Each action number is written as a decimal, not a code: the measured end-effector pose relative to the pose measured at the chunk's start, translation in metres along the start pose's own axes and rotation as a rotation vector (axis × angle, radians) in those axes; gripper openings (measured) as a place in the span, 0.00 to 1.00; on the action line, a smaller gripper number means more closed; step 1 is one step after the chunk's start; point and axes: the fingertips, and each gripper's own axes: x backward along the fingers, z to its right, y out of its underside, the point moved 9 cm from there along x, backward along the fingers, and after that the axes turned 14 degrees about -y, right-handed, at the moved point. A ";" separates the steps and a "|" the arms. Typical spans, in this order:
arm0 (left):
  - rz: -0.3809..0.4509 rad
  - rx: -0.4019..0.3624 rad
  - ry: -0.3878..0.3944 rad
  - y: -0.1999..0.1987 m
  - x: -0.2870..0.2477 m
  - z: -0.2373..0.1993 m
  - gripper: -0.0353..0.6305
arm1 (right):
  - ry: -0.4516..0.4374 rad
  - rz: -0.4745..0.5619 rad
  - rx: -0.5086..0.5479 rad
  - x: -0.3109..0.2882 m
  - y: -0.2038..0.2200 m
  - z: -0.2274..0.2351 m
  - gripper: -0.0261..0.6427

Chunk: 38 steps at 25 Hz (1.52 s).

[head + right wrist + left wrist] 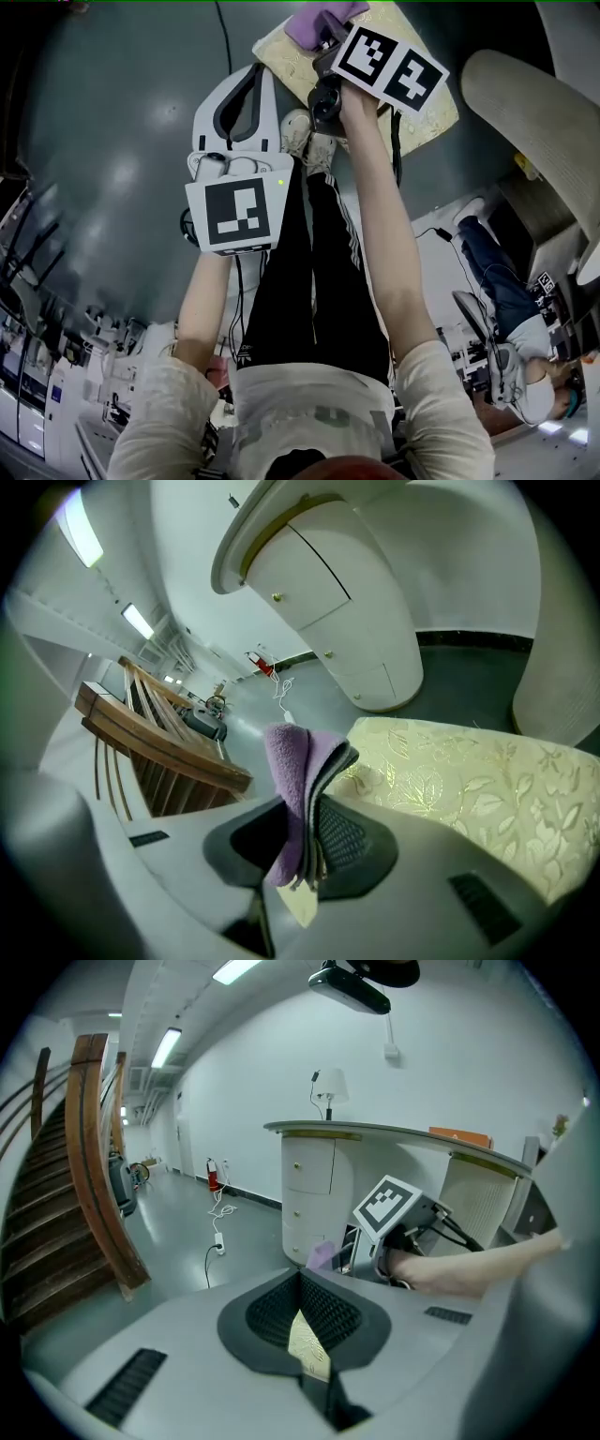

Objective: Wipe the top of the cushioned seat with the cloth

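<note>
Grey floor point(112, 141) frames the gold leaf-patterned cushioned seat point(469, 771) at twelve o'clock. The right gripper point(305, 846) pinches a folded purple cloth point(291, 761) over it, apparently for wiping. The left gripper point(305, 1321) hangs aside, closed and empty.

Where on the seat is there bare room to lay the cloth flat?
Most of the seat is bare: the wide patch between the cloth and the edge toward the white counter. In the head view, its corner by the left tongs is free too. It is crowded only at the right tongs, where the cloth hangs.

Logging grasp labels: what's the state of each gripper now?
Left gripper: shut, empty.
Right gripper: shut on the purple cloth.
</note>
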 end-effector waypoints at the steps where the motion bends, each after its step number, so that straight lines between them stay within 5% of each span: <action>1: -0.002 0.001 -0.003 0.000 0.000 0.000 0.06 | 0.009 -0.005 -0.006 -0.003 0.000 0.003 0.17; 17: 0.002 -0.017 0.017 0.001 -0.003 0.009 0.06 | 0.043 -0.001 -0.052 0.000 0.008 0.026 0.17; 38: 0.017 -0.102 0.128 -0.005 0.010 0.045 0.06 | 0.153 0.023 -0.074 0.101 0.048 0.081 0.17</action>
